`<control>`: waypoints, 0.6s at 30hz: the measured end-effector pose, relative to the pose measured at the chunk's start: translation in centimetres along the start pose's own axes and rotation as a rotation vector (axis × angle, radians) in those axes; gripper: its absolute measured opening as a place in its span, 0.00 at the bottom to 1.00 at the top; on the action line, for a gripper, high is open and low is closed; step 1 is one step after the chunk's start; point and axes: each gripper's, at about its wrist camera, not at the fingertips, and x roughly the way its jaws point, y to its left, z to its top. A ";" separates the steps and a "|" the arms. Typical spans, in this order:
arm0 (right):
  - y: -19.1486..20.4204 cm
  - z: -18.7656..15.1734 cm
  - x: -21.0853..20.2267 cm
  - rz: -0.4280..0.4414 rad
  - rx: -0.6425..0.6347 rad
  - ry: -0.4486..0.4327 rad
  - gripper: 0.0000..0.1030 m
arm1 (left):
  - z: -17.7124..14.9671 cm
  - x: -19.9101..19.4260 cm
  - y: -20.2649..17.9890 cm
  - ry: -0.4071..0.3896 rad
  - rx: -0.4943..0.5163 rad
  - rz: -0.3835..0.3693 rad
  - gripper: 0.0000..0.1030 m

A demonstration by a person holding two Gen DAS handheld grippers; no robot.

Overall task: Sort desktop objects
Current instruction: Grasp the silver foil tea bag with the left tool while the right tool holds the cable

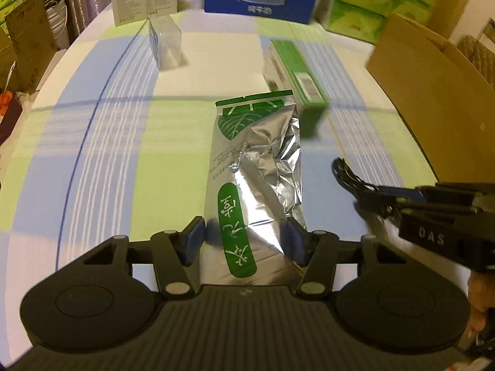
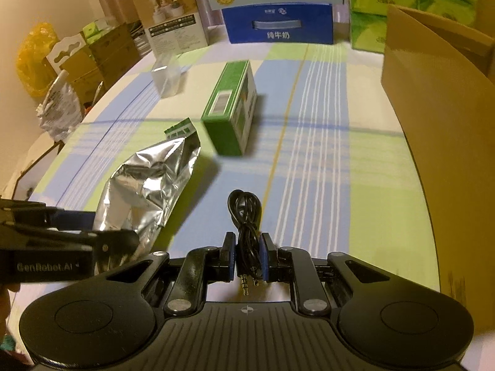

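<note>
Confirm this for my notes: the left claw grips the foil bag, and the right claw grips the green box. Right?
One part is wrong. The right claw is shut on the black cable, not the green box, which sits untouched farther up the table; the right wrist view shows it. The left claw does grip the foil bag.

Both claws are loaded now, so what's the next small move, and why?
Probably carry the right claw, shut on the coiled black cable, toward the open cardboard box on its right; the left claw already pinches the foil pouch.
</note>
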 end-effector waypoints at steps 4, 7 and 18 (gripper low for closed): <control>0.3 -2.3 -1.5 -0.002 0.010 0.002 0.13 | -2.4 -1.7 -1.1 0.006 0.027 -0.001 0.51; 0.1 -3.1 -1.7 -0.018 0.000 0.001 0.13 | -3.1 -2.7 -1.3 -0.015 0.026 0.010 0.62; 0.9 -2.9 -0.6 -0.058 -0.109 -0.043 0.36 | -0.4 -1.9 -1.3 -0.052 0.080 0.003 0.74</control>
